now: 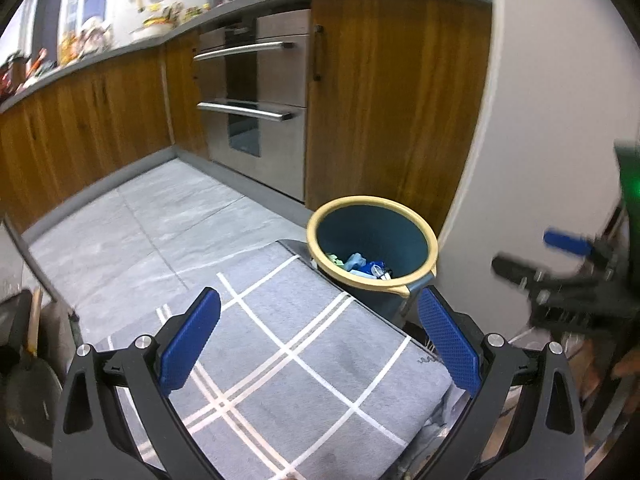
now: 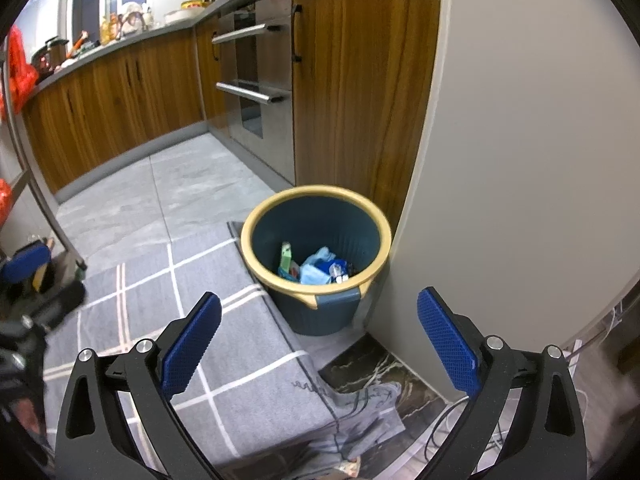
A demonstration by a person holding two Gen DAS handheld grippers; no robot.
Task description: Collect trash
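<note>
While both grippers hang over the grey checked mat (image 1: 304, 360), neither holds anything. Left to right: wooden cabinets (image 2: 120, 96) run beneath a cluttered worktop (image 1: 120, 46); a steel oven (image 1: 256, 112) with two bar handles follows; then the teal bin (image 2: 316, 252) with a yellow rim stands on the floor, touching the mat's edge and just beside the pale wall (image 2: 520, 160). Trash (image 2: 320, 266), blue and green pieces, lies at the bottom of the bin. Left gripper (image 1: 320, 340): blue pads spread wide, empty, above the mat. Right gripper (image 2: 320, 340): likewise spread wide, empty, with the bin just ahead between its fingers. Loose cables (image 2: 460, 432) lie on dark marbled flooring at the right.
</note>
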